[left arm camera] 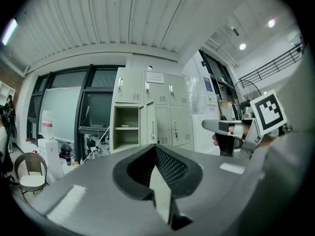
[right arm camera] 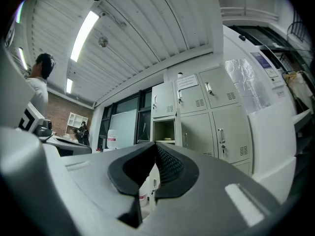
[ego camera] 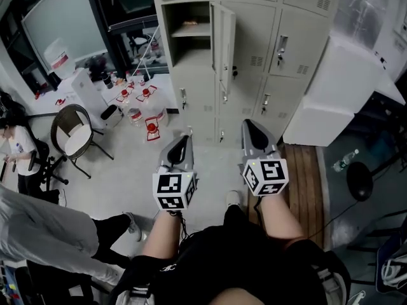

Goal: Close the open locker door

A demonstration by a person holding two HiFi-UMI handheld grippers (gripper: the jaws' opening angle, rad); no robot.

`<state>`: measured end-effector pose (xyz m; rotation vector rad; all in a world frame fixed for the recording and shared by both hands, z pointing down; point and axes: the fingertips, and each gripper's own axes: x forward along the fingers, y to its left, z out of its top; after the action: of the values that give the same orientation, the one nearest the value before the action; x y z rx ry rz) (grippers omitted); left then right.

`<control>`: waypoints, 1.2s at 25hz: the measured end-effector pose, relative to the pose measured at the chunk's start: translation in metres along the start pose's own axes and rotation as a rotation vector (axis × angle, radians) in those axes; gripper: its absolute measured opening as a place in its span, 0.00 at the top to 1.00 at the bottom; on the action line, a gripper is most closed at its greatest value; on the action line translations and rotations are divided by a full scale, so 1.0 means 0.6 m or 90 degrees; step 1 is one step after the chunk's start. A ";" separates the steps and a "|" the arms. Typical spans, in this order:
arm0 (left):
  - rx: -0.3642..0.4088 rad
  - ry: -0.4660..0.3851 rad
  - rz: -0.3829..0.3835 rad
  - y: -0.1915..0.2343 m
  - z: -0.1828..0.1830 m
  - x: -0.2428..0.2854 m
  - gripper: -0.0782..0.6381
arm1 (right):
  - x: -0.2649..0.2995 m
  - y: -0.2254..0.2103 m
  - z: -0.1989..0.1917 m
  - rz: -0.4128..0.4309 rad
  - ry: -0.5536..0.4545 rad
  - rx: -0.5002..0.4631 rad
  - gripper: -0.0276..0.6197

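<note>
Pale floor [ego camera: 121,173] runs from the person's feet to the far wall, and nearest, held side by side, are the left gripper [ego camera: 186,137] and right gripper [ego camera: 249,123], each clenched with nothing between its jaws. Well ahead of both, in a bank of grey lockers [ego camera: 299,49], the open locker door [ego camera: 224,43] stands upright and edge-on at the right of its bare compartment. Its outer face is turned right, so the right gripper looks better placed to swing it leftward shut.

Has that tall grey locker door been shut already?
No. In the head view the locker door stands swung outward, leaving the shelf behind it in plain sight.
</note>
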<state>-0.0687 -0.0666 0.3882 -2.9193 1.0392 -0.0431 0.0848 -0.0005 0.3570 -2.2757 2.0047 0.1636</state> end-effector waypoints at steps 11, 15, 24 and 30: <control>0.009 0.002 0.007 0.052 0.009 0.148 0.89 | 0.144 -0.074 -0.022 -0.002 -0.001 0.014 0.94; 0.012 0.002 0.010 0.064 0.023 0.232 0.89 | 0.215 -0.120 -0.020 0.008 -0.002 0.015 0.94; 0.005 -0.004 0.034 0.084 0.055 0.412 0.89 | 0.357 -0.226 -0.014 0.046 -0.001 0.019 0.94; 0.000 0.011 0.038 0.090 0.040 0.480 0.89 | 0.415 -0.260 -0.031 0.075 0.011 0.020 0.94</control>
<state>0.1211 -0.2897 0.3649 -2.8914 1.1277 -0.0665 0.2711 -0.2279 0.3392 -2.1482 2.1362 0.1211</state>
